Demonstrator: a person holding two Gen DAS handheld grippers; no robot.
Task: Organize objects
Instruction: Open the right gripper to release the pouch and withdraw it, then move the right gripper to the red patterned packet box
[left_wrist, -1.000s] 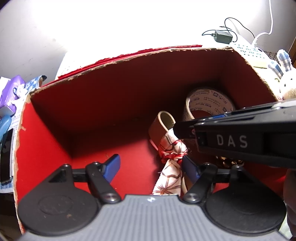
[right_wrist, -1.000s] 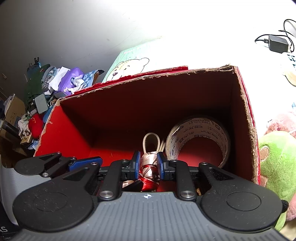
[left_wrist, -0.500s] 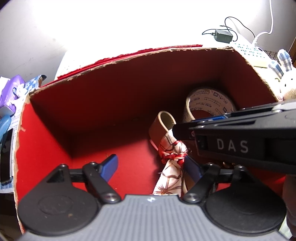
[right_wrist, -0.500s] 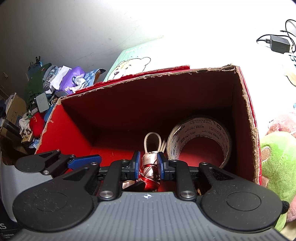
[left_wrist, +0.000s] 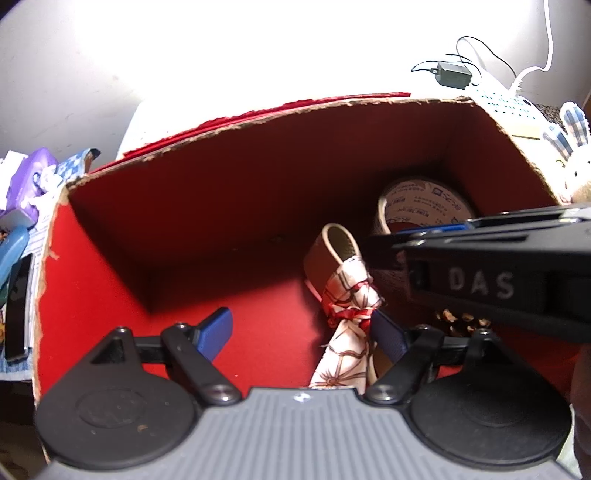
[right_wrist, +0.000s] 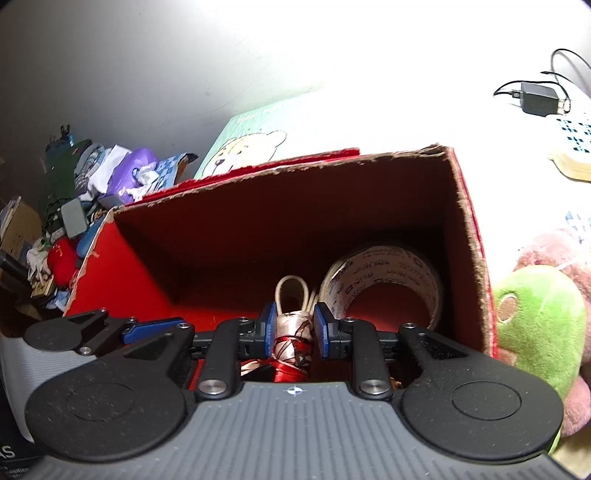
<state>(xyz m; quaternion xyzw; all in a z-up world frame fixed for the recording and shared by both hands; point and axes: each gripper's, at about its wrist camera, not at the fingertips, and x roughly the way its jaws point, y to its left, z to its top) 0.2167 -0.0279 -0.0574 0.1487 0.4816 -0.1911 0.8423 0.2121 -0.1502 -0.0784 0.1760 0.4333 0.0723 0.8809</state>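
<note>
Your right gripper (right_wrist: 294, 328) has its fingers closed on the patterned cloth bundle (left_wrist: 350, 295), pinching it at the red tie, down inside the red box (left_wrist: 92, 288) and just left of the tape roll (right_wrist: 382, 286). A beige loop (left_wrist: 332, 251) sticks out of the bundle toward the box's far wall. Your left gripper (left_wrist: 301, 330) hangs inside the box with its fingers spread wide and holding nothing; its right finger sits just beside the bundle's lower cloth.

The likely trouble: if you let go while that left finger is against the cloth, the bundle could catch on it when you draw it out of the box. The loop could also hook a finger, and a nudge rightward would bump the tape roll.

Left of the bundle the box floor is bare and roomy. The torn cardboard rim stands high all round, so lift straight up before moving sideways.
</note>
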